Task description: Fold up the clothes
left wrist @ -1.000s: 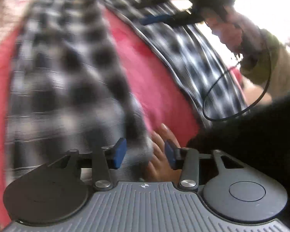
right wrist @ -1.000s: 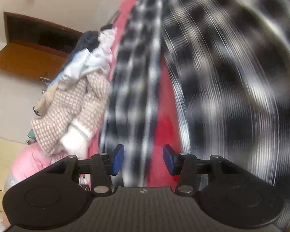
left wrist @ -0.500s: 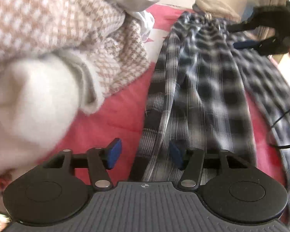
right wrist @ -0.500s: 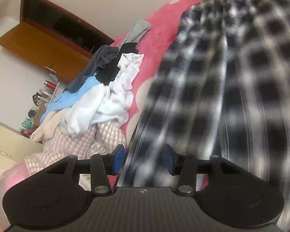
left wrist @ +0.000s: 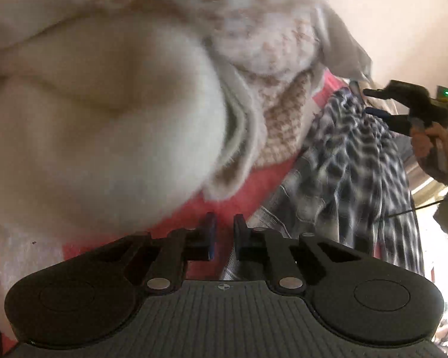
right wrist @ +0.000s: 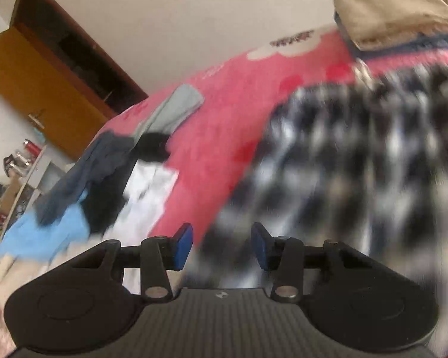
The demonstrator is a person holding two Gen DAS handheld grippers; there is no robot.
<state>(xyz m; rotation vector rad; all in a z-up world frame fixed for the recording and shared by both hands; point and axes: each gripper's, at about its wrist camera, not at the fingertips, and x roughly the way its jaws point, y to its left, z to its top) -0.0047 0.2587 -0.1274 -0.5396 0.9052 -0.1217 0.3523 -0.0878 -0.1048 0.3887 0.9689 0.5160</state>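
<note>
Pink-red bedding [right wrist: 218,137] with a white flower print covers the bed and anchors everything else. On it lies the checked shirt [right wrist: 358,173], a thin black-and-white plaid cloth, rumpled and badly blurred. Beyond the shirt, at the far edge of the bedding, sits a folded tan stack [right wrist: 391,9]. To the shirt's other side is a loose heap of clothes [right wrist: 104,179] in navy, black, white and pale blue. Nearer still, a fluffy cream garment with a tan houndstooth weave [left wrist: 110,113] bulges over the bedding.

The left gripper [left wrist: 224,235] has just been closing; its blue pads now stand a narrow slit apart above the bedding at the shirt's edge, and nothing can be seen between them. The right gripper [right wrist: 221,244] is released, half spread over the shirt's edge, gripping nothing.
</note>
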